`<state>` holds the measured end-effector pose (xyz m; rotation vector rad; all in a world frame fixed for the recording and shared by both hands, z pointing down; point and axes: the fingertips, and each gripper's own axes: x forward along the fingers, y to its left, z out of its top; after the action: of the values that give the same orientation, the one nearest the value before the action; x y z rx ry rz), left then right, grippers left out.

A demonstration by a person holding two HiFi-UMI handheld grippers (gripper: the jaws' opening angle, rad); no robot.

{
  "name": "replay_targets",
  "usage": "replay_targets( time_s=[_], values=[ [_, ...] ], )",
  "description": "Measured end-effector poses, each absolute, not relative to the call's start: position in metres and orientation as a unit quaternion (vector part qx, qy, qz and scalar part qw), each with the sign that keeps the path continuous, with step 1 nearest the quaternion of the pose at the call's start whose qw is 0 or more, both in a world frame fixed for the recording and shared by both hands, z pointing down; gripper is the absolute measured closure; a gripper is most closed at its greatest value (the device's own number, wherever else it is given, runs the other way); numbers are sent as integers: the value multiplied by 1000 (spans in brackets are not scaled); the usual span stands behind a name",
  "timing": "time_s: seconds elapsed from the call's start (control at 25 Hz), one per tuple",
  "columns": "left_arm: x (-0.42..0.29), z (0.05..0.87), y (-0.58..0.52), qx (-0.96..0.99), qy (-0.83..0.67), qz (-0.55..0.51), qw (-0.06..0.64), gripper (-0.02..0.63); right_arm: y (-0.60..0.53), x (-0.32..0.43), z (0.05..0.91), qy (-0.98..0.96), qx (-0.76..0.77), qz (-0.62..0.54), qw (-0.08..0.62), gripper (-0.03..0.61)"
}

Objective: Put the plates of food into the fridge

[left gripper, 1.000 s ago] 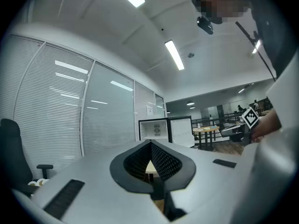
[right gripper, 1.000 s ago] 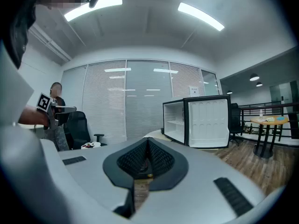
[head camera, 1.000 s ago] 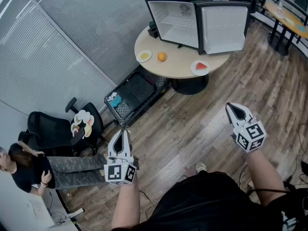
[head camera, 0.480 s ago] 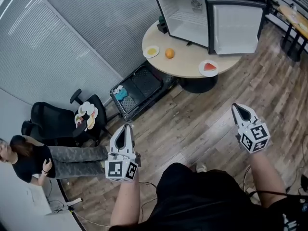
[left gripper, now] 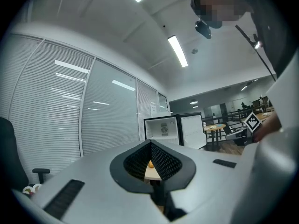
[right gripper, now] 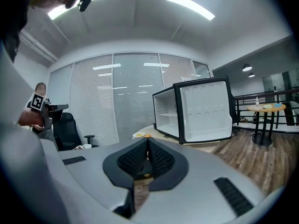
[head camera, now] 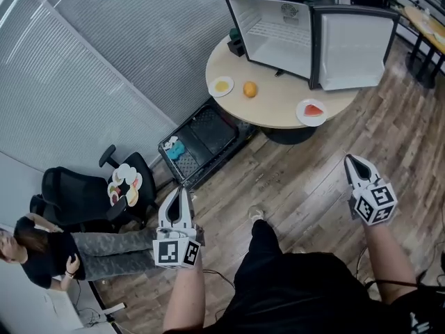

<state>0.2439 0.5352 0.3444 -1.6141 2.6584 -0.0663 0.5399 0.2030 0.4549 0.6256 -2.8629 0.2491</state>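
On the round table (head camera: 278, 106) the mini fridge (head camera: 274, 26) stands with its door (head camera: 351, 47) swung wide. In front of it lie a plate of yellow food (head camera: 222, 85), a loose orange (head camera: 249, 89) and a plate with a watermelon slice (head camera: 311, 110). Both grippers hang over the wooden floor, well short of the table. My left gripper (head camera: 182, 192) is shut and empty, its pads meeting (left gripper: 151, 143). My right gripper (head camera: 350, 160) is shut too, with nothing in it (right gripper: 147, 142). The right gripper view shows the fridge (right gripper: 196, 108) and the yellow plate (right gripper: 138, 135) ahead.
A black crate (head camera: 198, 138) holding a blue object sits on the floor left of the table. An office chair (head camera: 122, 183) with small plates on its seat stands further left, beside a seated person (head camera: 42, 252). Another table (head camera: 425, 19) and a railing are at the far right.
The table and fridge have slid right and slightly down in the head view as the person steps forward. Both grippers stay shut and low.
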Motion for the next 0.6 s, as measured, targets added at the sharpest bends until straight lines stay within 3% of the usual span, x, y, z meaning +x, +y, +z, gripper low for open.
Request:
replay_targets(
  time_s=[0.6],
  values=[
    [61, 330, 409, -605, 796, 8, 13, 607, 124, 419, 471, -926, 333, 125, 124, 572]
  ],
)
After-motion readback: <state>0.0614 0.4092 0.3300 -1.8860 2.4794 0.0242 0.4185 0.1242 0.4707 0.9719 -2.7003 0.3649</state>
